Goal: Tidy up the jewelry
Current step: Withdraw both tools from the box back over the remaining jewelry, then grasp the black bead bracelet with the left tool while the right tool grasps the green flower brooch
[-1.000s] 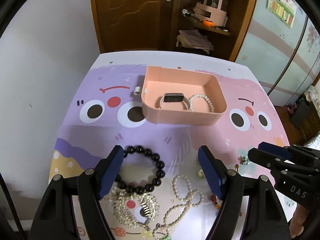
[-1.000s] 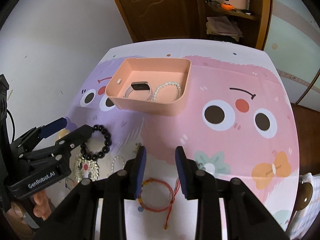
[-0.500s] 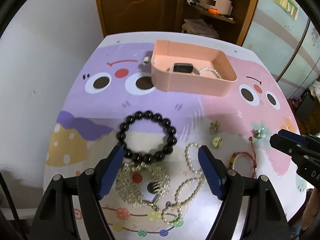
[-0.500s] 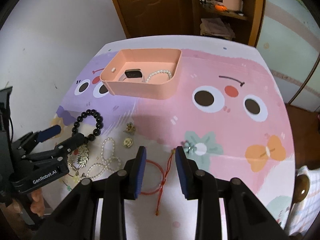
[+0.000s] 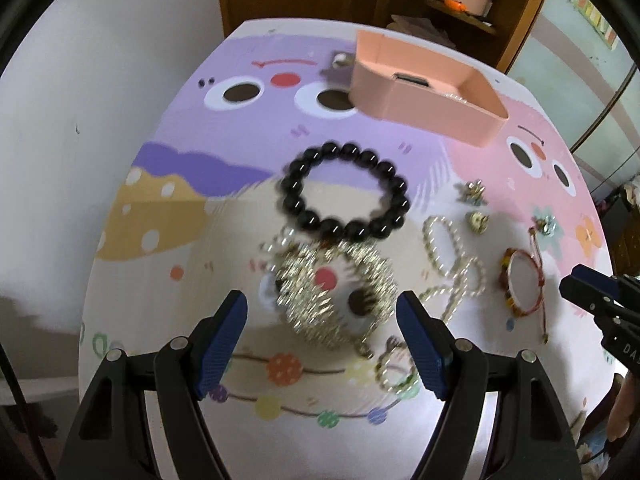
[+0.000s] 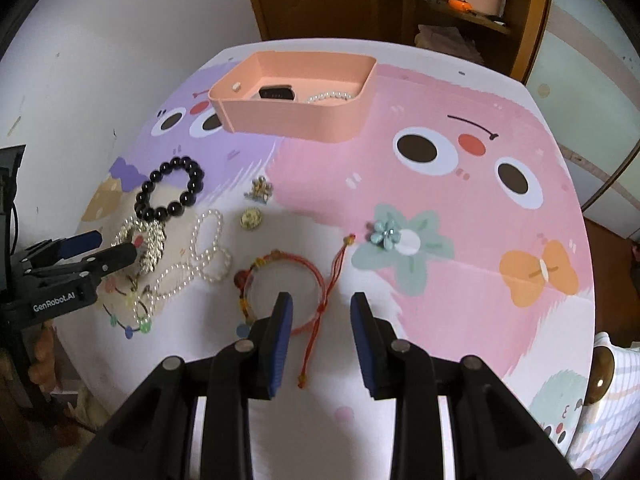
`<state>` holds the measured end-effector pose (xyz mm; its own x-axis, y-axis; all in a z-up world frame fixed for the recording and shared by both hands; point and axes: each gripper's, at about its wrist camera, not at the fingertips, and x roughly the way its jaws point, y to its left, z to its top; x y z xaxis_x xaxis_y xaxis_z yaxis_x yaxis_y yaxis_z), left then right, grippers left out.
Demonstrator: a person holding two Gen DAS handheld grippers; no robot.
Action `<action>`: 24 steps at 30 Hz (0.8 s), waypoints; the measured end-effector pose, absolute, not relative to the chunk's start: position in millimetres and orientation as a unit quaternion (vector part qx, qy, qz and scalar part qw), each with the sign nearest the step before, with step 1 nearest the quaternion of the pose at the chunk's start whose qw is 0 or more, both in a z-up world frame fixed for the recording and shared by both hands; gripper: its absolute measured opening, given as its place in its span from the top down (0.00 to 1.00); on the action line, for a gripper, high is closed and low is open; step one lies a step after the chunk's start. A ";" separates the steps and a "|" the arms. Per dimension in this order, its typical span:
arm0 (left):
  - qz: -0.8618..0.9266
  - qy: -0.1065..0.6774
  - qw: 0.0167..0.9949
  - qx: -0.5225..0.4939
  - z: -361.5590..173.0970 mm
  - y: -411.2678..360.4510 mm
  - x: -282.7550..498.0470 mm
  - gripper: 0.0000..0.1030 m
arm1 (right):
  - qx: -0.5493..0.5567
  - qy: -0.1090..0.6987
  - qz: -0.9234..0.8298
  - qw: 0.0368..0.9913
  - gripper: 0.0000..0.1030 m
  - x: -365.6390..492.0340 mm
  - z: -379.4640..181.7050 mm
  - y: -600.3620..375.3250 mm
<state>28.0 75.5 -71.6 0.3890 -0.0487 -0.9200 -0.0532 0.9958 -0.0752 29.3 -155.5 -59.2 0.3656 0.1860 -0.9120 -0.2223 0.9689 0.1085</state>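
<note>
Red woven cord bracelet [image 6: 280, 292] is noted well short of the pink rectangular plastic tray [image 6: 296, 120], directly ahead of the right gripper [image 6: 321, 338], jaws half-open and empty, tassel cord running along the approach; left gripper [image 5: 322, 342], wide open and empty, lies farther.

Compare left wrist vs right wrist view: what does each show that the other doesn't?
Left wrist only: a small silvery item behind the pink tray, and the left gripper seen from behind, open.

Right wrist only: the orange bow print and the open right gripper over the red cord bracelet.

Both: tray, black bead bracelet, pearl strand.
</note>
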 end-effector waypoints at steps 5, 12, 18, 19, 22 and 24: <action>0.005 0.562 0.825 -0.065 -79.5 84.5 27.2 0.27 | -0.004 0.563 0.122 0.817 0.71 31.0 -66.7 -161.1; 0.009 0.563 0.822 -0.087 -83.8 94.0 38.4 0.27 | 0.045 0.572 0.094 0.813 0.71 49.4 -72.5 -183.0; 0.017 0.562 0.819 -0.112 -88.1 109.2 52.2 0.27 | 0.057 0.570 0.071 0.817 0.71 68.8 -77.3 -195.6; 0.020 0.561 0.820 -0.114 -88.5 111.3 55.3 0.27 | 0.055 0.569 0.067 0.818 0.71 72.8 -78.4 -196.3; 0.023 0.561 0.819 -0.121 -90.0 116.0 64.8 0.27 | 0.044 0.568 0.060 0.820 0.71 80.7 -81.1 -195.3; 0.025 0.559 0.819 -0.125 -89.7 117.7 73.2 0.27 | 0.042 0.565 0.059 0.822 0.71 86.0 -82.4 -194.0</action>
<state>73.2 117.7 -89.7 0.3732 -0.0986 -0.9225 -0.1807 0.9676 -0.1765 86.0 -194.0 -82.4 0.3537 0.1444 -0.9242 -0.0492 0.9895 0.1358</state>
